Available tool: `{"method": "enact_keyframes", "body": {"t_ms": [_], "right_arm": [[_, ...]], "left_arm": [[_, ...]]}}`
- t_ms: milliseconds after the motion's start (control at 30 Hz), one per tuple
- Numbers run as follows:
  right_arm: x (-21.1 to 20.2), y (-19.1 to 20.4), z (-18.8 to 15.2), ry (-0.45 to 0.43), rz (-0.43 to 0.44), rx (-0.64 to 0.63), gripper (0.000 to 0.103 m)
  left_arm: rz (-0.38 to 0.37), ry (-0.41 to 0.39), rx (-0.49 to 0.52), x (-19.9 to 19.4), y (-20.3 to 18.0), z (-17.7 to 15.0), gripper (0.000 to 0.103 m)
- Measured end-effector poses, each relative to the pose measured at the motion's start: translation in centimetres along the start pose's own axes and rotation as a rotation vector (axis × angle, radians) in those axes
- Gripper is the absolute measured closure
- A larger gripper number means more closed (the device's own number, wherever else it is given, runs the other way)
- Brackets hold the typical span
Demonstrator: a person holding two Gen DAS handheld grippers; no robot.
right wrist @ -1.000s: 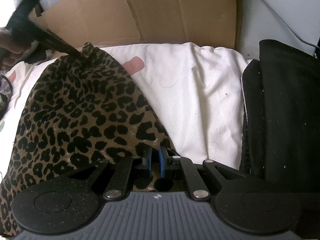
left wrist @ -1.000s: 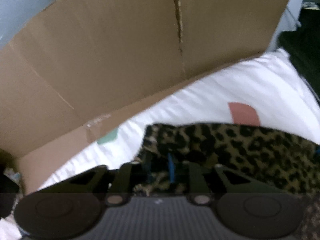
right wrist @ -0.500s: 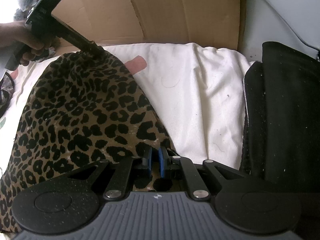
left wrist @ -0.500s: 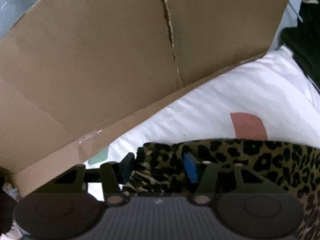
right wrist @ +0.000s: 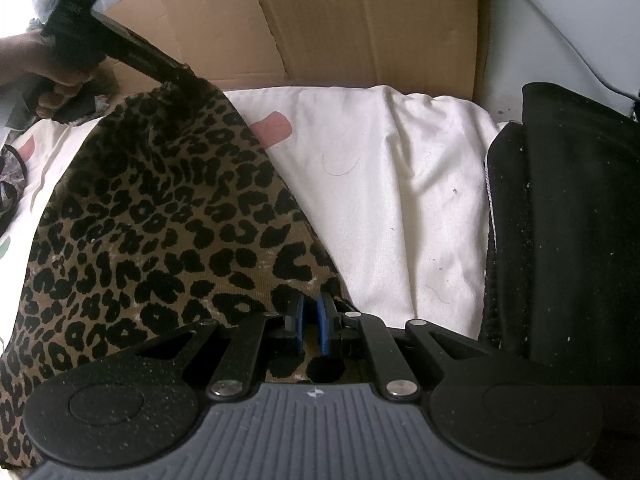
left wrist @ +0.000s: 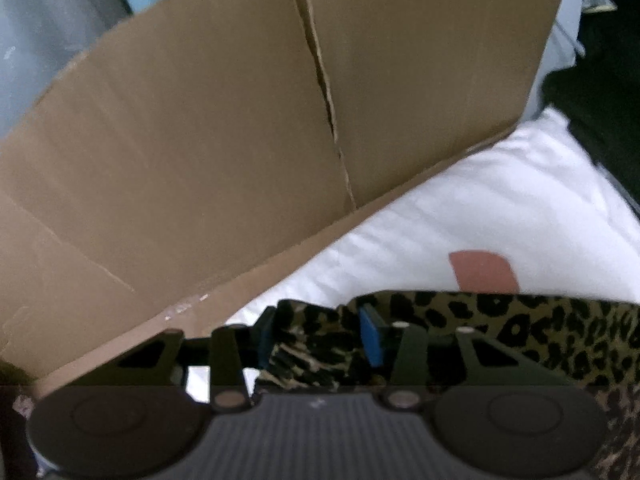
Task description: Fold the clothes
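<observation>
Since a second ago the left hand-held gripper (left wrist: 316, 338) has let go: its blue pads, then pinched together on the corner of the leopard-print garment (right wrist: 160, 240), now stand spread wide with a bunched fold of that cloth lying loose between them. From the right wrist view the same tool has also risen and tilted, so that its black body (right wrist: 120, 48) now slants down from the upper left to the far corner of the garment, held by the person's left hand (right wrist: 44, 76). By contrast, the right hand-held gripper (right wrist: 311, 328) has not shifted; its blue pads (right wrist: 298, 326) sit close together, pinching the near corner of the garment at its right edge. Between the two tools the leopard-print garment lies spread over a white sheet (right wrist: 392, 184), widest at the lower left of the right wrist view and narrowing toward the far corner. Pink patches (right wrist: 274, 130) printed on the sheet show just beside the cloth's far right edge, one of them also visible from the left wrist (left wrist: 484, 270). Behind the sheet stands a brown cardboard panel (left wrist: 240, 128), split by a torn vertical seam. To the right of the sheet lies a black fabric (right wrist: 560, 220), its edge touching the white sheet.
</observation>
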State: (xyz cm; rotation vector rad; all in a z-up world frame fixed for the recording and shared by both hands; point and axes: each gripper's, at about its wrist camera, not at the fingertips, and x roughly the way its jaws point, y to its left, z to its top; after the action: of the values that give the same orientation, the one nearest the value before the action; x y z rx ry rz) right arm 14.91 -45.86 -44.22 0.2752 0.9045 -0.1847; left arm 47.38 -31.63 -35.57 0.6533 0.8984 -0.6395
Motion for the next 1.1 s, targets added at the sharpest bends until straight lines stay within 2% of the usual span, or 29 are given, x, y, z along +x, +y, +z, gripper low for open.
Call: {"method": "enact_keyframes", "body": {"t_ms": [133, 300, 467, 567, 633, 667, 700, 733, 767, 800, 1033, 1100], "right_arm": [[-0.1, 0.1, 0.0, 0.003, -0.005, -0.006, 0.091], [-0.3, 0.1, -0.2, 0.011, -0.017, 0.002, 0.091], [-0.9, -0.2, -0.6, 0.008, -0.026, 0.031, 0.09], [-1.4, -0.5, -0.8, -0.006, -0.035, 0.04, 0.09], [-1.7, -0.6, -0.8, -0.018, -0.039, 0.042, 0.09], [-1.9, -0.5, -0.7, -0.025, -0.037, 0.043, 0.089], [-2.1, -0.4, -0.5, -0.032, -0.034, 0.045, 0.09], [-2.2, -0.3, -0.4, -0.039, -0.032, 0.047, 0.09], [-2.4, -0.3, -0.2, -0.047, -0.03, 0.049, 0.09], [-2.5, -0.2, -0.1, -0.054, -0.027, 0.05, 0.09], [-2.8, 1.3, 0.7, -0.078, -0.001, 0.037, 0.09], [-2.6, 1.9, 0.8, -0.074, 0.005, 0.026, 0.09]], "left_arm": [[0.012, 0.008, -0.046, 1.5, -0.2, -0.4, 0.055], [0.02, 0.042, -0.052, 1.8, -0.4, 0.0, 0.043], [0.003, 0.046, -0.032, -0.2, 0.6, 1.1, 0.035], [-0.049, 0.015, -0.053, -2.1, 1.9, 1.6, 0.035], [-0.069, 0.005, -0.069, -3.2, 2.8, 1.5, 0.038], [-0.078, 0.005, -0.08, -3.6, 3.3, 1.4, 0.045], [-0.09, 0.014, -0.088, -4.0, 3.8, 1.2, 0.058], [-0.103, 0.024, -0.092, -4.4, 4.1, 0.9, 0.065], [-0.114, 0.033, -0.088, -4.7, 4.3, 0.5, 0.076], [-0.123, 0.039, -0.081, -5.1, 4.4, 0.1, 0.08], [-0.218, 0.108, -0.04, -5.3, 3.7, -3.5, 0.082], [-0.245, 0.117, -0.029, -4.9, 3.5, -4.1, 0.079]]}}
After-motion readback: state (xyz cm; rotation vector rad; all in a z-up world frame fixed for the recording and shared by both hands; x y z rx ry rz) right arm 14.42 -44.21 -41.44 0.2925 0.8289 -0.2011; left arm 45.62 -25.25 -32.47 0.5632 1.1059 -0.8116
